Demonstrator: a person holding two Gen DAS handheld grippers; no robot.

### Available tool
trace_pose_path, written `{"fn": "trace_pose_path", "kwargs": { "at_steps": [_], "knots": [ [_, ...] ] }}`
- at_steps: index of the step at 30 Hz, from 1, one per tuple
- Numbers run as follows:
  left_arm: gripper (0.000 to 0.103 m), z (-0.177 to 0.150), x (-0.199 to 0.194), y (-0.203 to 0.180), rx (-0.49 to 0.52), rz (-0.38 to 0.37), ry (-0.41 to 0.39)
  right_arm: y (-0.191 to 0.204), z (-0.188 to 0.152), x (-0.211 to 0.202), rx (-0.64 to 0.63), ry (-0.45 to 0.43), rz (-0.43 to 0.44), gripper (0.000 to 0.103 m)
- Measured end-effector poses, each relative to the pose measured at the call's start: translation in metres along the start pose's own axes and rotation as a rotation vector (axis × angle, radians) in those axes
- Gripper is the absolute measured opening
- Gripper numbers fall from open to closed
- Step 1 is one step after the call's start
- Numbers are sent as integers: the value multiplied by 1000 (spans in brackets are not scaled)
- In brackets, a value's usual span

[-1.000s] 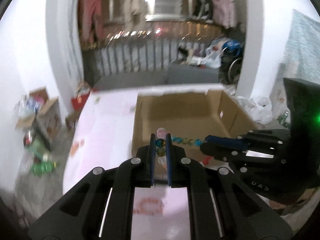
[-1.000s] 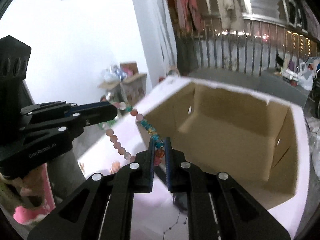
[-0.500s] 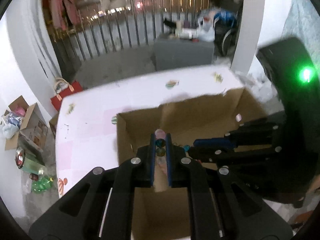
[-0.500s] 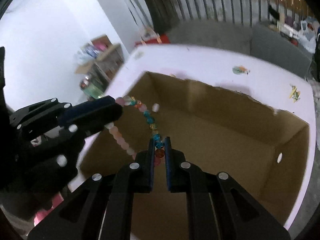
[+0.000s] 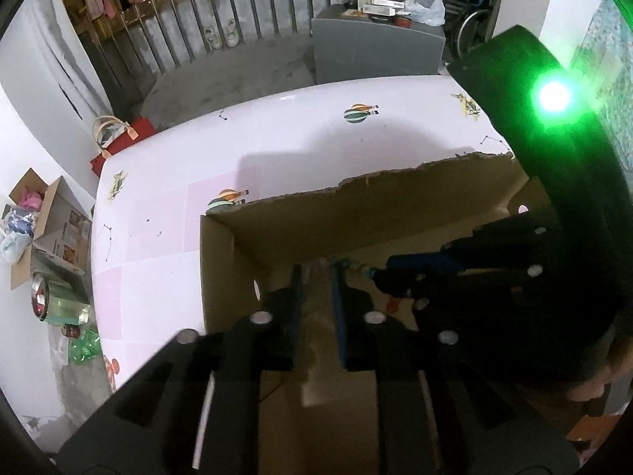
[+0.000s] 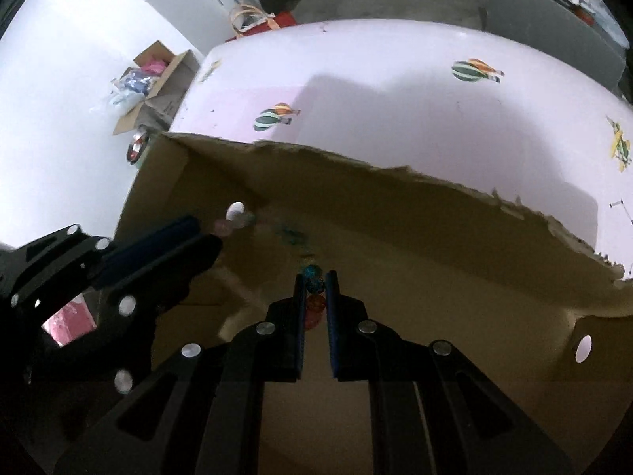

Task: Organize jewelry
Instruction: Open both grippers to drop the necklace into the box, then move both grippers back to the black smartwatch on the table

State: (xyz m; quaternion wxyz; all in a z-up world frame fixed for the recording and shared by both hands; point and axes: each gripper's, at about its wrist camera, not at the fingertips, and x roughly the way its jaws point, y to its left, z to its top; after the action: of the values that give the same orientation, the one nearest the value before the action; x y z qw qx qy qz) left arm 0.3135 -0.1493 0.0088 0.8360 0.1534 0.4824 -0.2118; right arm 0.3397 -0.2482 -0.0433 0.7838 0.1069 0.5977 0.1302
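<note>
Only R cam shows right tongs (image 6: 315,283) clamping beads (image 6: 315,282); left tongs (image 5: 316,277) just released, gap blurred.

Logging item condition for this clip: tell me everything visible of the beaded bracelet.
The beaded bracelet is a string of round, glassy-looking beads: teal and red at one end, paler pink ones blurred at the other. It hangs inside the cardboard box. The right hand-held gripper pinches the teal and red beads. The left hand-held gripper has just been opening, with pale beads at its tips; contact there is unclear.
</note>
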Motion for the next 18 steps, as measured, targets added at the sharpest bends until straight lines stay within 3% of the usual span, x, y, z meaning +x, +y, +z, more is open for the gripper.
{"fn": "trace_pose_path", "kwargs": {
  "at_steps": [7, 11, 14, 18],
  "knots": [
    [25, -9, -30, 8, -28, 12, -79, 7, 0, -29, -40, -71, -30, 11],
    [32, -22, -70, 14, -51, 15, -176, 21, -19, -78, -90, -186, -35, 12],
    [33, -47, -107, 20, -78, 11, -258, 30, -49, -124, -133, -321, -74, 36],
    [38, -89, -149, 23, -101, 14, -358, 40, -110, -173, -210, -479, -144, 40]
  ]
}}
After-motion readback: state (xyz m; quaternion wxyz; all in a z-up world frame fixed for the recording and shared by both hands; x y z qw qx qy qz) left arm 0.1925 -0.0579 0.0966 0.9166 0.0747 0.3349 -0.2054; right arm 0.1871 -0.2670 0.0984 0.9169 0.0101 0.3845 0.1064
